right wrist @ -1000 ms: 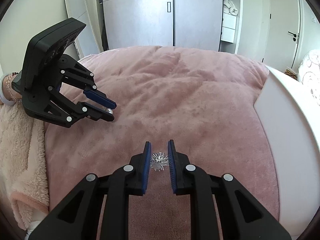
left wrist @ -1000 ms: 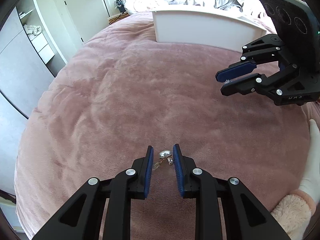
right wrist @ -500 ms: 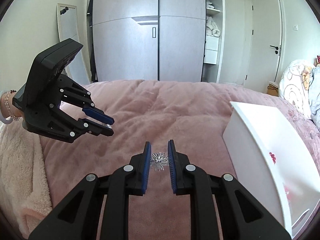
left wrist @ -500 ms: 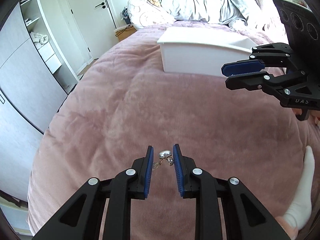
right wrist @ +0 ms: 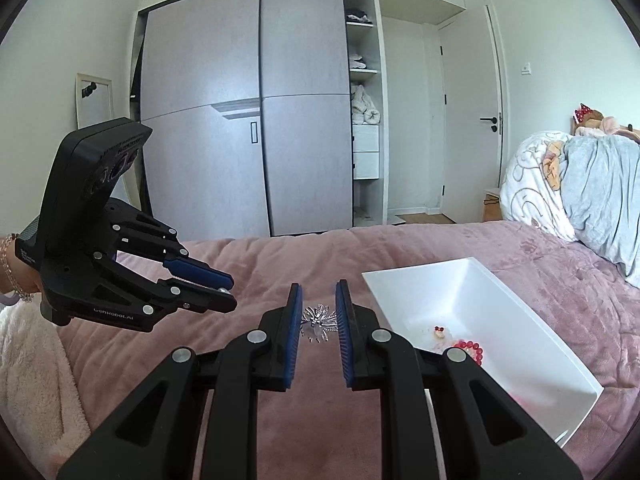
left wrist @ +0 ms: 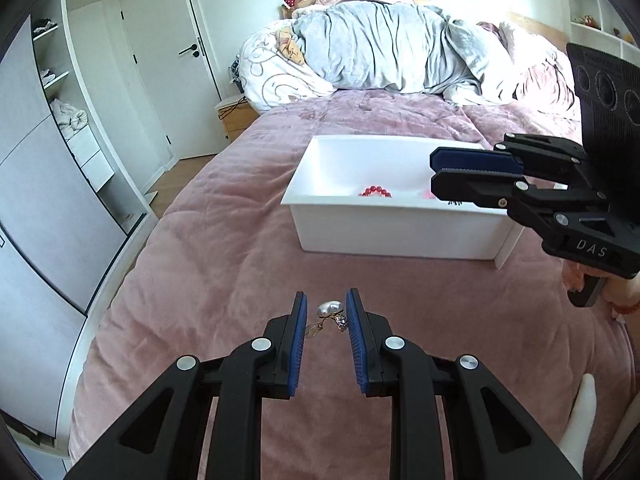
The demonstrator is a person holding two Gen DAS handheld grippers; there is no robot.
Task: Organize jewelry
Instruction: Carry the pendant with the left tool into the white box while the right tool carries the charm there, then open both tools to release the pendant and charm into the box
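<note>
My left gripper is shut on a gold earring with a pearl, held in the air above the pink blanket. In the right wrist view my right gripper is shut on a silver spiky brooch. A white box stands on the blanket ahead; a red bead bracelet and a small pink piece lie inside. The right gripper hovers over the box's right end in the left wrist view. The left gripper is seen to the left of the box.
A rumpled grey and white duvet is piled at the head of the bed. The wardrobe, a door and a bedside table stand off the bed's far side. A fluffy pink sleeve is at lower left.
Both grippers have risen from the blanket with their jewelry and swung toward the white box, which now shows its inside. The right gripper has moved over the box.
</note>
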